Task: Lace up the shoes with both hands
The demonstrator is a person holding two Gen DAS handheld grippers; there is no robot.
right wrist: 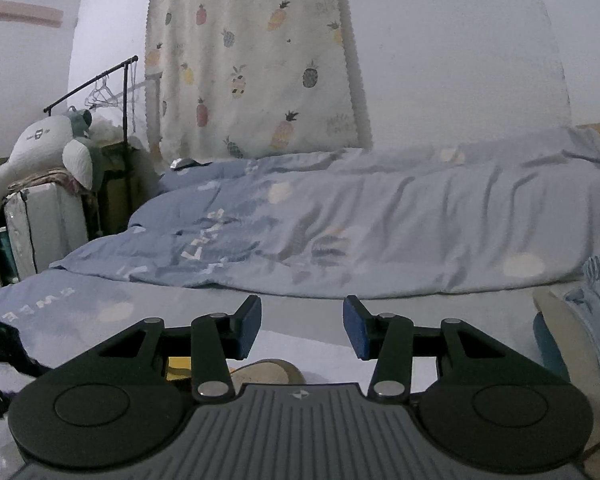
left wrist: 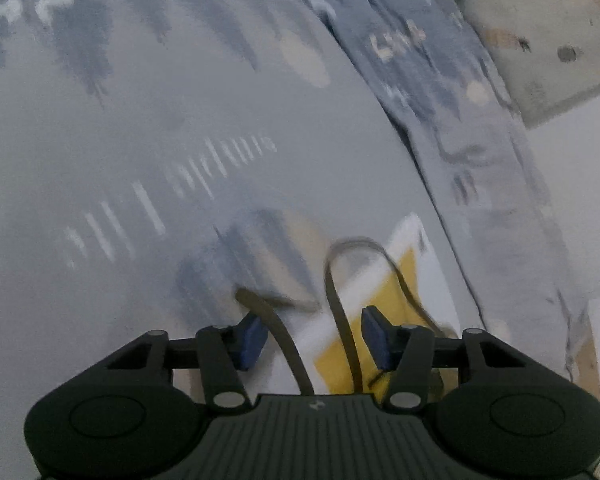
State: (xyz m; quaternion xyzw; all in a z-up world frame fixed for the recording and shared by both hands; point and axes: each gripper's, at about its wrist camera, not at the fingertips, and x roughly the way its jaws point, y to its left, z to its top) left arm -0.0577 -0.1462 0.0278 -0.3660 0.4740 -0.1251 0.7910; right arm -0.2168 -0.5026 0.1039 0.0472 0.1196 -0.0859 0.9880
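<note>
My left gripper (left wrist: 314,336) looks down on a pale blue bed sheet (left wrist: 140,128). Its blue pads (left wrist: 254,340) stand apart. Two strands of an olive-brown shoelace (left wrist: 340,312) run up between them, but neither pad presses on the lace. The lace loops over a white and yellow sheet (left wrist: 384,300) lying on the bed; I cannot tell what that sheet is. White printed letters on the bedding here are smeared by blur and unreadable. A blanket (left wrist: 540,40) with a dark-spotted pattern shows at the upper right.

My right gripper (right wrist: 302,328) points nearly level across the bed. Its jaws are apart, with nothing between them. Just below them, half hidden by the gripper body, sits the rounded tan toe of a shoe (right wrist: 266,374), with a bit of yellow beside it.

Beyond lies a rumpled blue duvet (right wrist: 380,220) bearing white letters, upside down from here; I cannot read a full word. A pineapple-print curtain (right wrist: 256,60) hangs on the wall behind. At left stand a clothes rack (right wrist: 96,84) with hangers and a white plush toy (right wrist: 40,148). A person's knee in light denim (right wrist: 596,300) sits at the right edge.
</note>
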